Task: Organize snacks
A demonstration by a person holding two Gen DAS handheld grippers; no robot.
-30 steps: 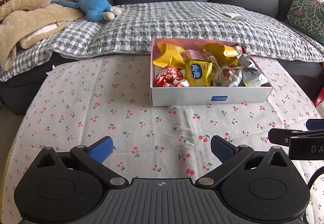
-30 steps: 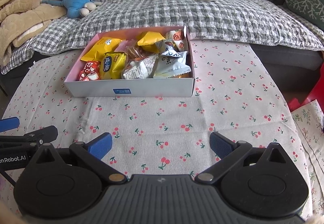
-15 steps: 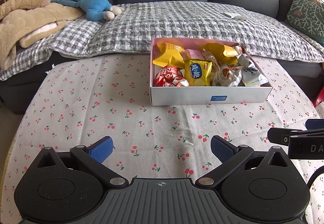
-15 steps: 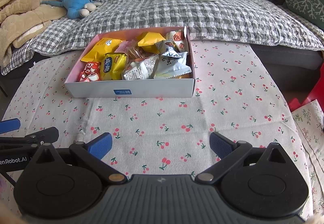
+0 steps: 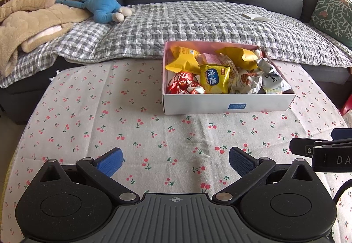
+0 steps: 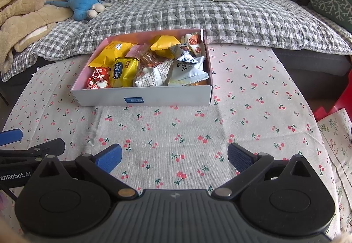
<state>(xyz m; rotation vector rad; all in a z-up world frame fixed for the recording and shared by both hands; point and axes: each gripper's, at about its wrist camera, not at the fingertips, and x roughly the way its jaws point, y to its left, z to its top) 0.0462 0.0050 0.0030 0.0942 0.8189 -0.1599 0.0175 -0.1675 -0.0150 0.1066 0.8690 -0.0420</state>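
Blue-padded fingers of the left gripper are sitting spread wide with nothing between them, hovering low over the cherry-print tablecloth. Ahead and to the right, the white snack box is resting on the cloth, holding a yellow packet, a red packet and silvery wrappers. Compared with a second ago, nothing is shifting here. The right gripper is poking in at the right edge, level with this one.

Over to the right wrist view: the right gripper is likewise gaping wide and holding nothing, pointing forward over the cloth. The snack box is lying ahead and slightly left, its position barely changing from the earlier frame. The left gripper is showing at the left edge.
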